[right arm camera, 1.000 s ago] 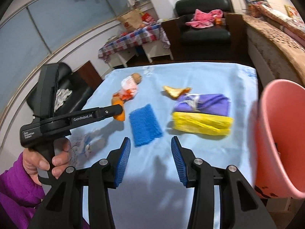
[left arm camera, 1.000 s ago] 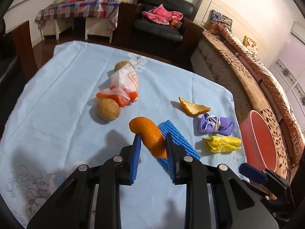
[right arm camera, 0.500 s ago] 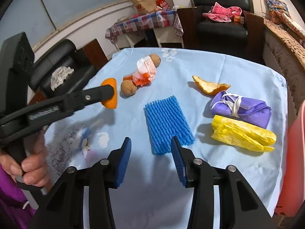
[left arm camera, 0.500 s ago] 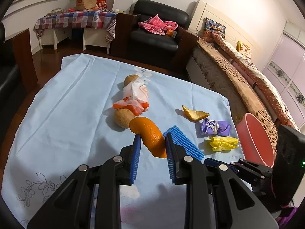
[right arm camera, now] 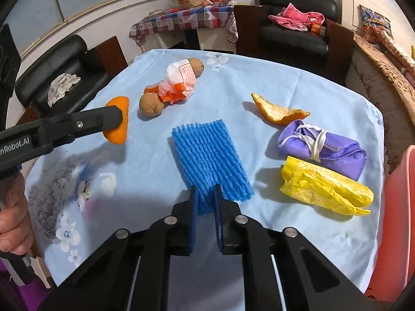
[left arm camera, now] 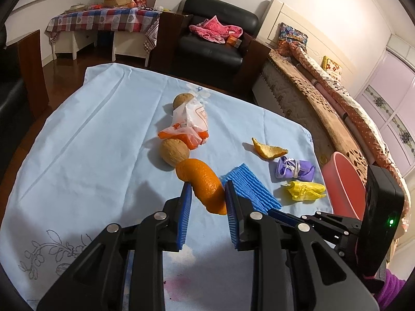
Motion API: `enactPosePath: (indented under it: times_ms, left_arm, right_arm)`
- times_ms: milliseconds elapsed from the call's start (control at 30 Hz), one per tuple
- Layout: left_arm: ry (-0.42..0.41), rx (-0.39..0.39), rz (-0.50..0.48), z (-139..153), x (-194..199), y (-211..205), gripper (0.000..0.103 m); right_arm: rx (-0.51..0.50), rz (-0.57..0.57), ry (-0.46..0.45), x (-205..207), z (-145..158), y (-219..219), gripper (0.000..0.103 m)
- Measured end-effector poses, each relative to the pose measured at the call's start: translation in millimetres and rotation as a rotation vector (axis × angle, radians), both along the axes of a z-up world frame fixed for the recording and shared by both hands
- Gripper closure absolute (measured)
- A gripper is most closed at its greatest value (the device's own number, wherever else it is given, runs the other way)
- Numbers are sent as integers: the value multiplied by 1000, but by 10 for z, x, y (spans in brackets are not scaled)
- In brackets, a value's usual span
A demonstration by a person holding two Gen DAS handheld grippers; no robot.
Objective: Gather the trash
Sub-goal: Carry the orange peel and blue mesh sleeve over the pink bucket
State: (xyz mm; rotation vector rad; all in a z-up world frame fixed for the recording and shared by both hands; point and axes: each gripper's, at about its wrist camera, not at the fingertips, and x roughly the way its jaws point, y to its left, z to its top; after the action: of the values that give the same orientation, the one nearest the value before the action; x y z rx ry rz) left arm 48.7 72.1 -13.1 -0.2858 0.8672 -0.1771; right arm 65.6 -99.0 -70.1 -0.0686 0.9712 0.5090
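Your right gripper [right arm camera: 205, 202] has just closed its jaws on the ribbed blue foam net [right arm camera: 210, 155]; your left gripper [left arm camera: 207, 199] grips a curled orange peel [left arm camera: 201, 181].

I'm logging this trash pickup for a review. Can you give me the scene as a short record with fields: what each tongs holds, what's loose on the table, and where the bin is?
left tongs: shut on orange peel, lifted
right tongs: just closing, pinching near edge of blue foam net
loose on tablecloth: second peel, purple cloth, yellow bag, two walnuts, plastic wrapper
bin: pink tub, at table's right edge
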Motion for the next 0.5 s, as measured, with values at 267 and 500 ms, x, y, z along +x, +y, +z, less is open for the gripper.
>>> enactPosePath:
  times_ms: [267,500]
  left_arm:
    - [-10,1,-13,24,-23,-34,77]
    - [-18,5,-41,68,-45,-146,77]
  right_arm:
    - [55,-22,-8,-56,107,-107,97]
    - [149,-66,-31,-160,348,-343,97]
